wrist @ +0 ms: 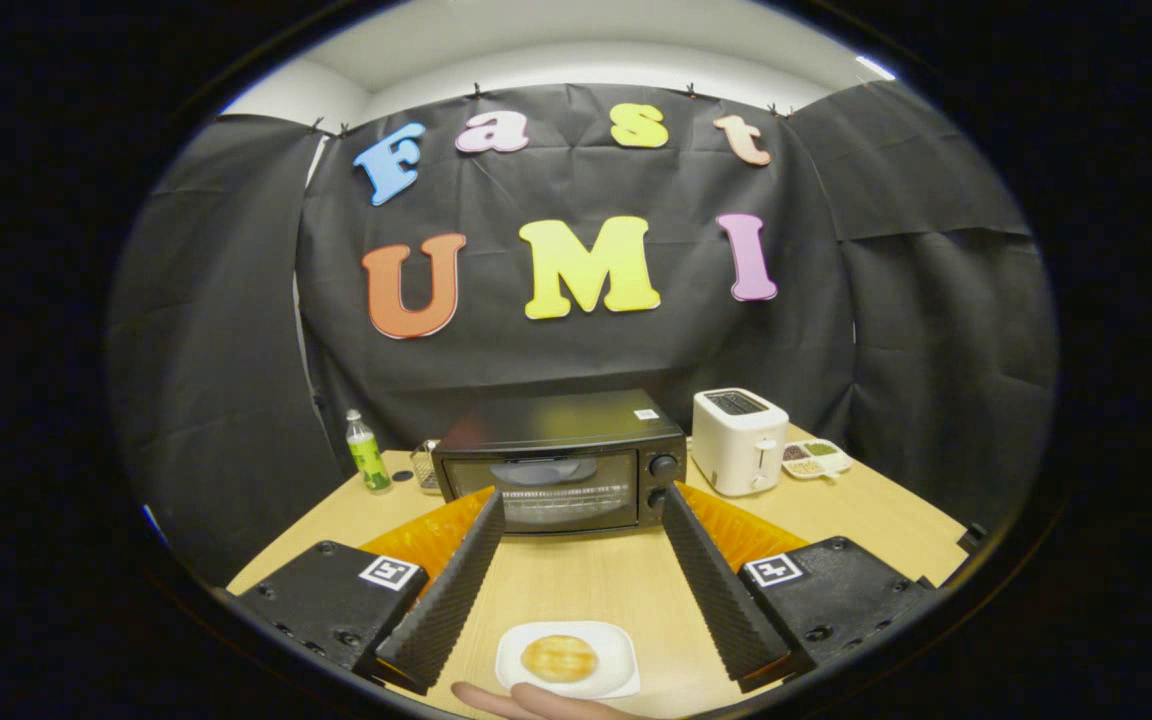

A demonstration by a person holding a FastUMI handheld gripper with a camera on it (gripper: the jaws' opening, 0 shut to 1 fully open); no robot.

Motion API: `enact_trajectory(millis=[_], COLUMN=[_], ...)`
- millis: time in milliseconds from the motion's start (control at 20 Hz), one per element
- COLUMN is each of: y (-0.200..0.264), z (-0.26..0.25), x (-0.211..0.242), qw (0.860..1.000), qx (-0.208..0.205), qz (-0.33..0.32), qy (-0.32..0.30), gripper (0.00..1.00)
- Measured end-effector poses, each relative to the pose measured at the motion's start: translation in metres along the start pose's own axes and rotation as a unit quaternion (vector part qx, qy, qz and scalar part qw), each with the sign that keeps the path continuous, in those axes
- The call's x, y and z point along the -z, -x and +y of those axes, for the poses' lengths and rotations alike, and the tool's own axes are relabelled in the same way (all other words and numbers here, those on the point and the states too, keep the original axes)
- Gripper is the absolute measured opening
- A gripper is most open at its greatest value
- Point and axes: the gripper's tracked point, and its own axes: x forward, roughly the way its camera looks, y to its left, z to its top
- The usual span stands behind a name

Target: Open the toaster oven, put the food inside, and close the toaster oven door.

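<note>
Hand (526, 703) cut off below the plate (616, 655), small object (425, 464) half hidden behind toaster oven (561, 470)

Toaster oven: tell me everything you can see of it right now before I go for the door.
The toaster oven is a black box, metal by its look, standing upright on the wooden table beyond the open gripper, front facing the fingers. Its glass door is shut, with a wire rack visible behind it. Two round knobs sit stacked at the door's right, and a small white sticker lies on top. A white toaster stands just beside it, apart from it. Nothing grips it.
</note>
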Motion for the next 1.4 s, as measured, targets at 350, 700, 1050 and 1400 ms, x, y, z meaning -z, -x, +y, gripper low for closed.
enact_trajectory(millis=[350,700,1050,1400], y=[-0.047,-0.102,-0.185,-0.232], z=[0.017,0.039,0.059,0.059], x=[0.028,0.04,0.028,0.031], qw=[1.0,0.999,0.998,0.998], qx=[-0.016,-0.028,-0.041,-0.022], qz=[0.016,0.018,0.028,0.035], qy=[0.008,0.022,0.034,0.047], gripper=[1.0,1.0,1.0,1.0])
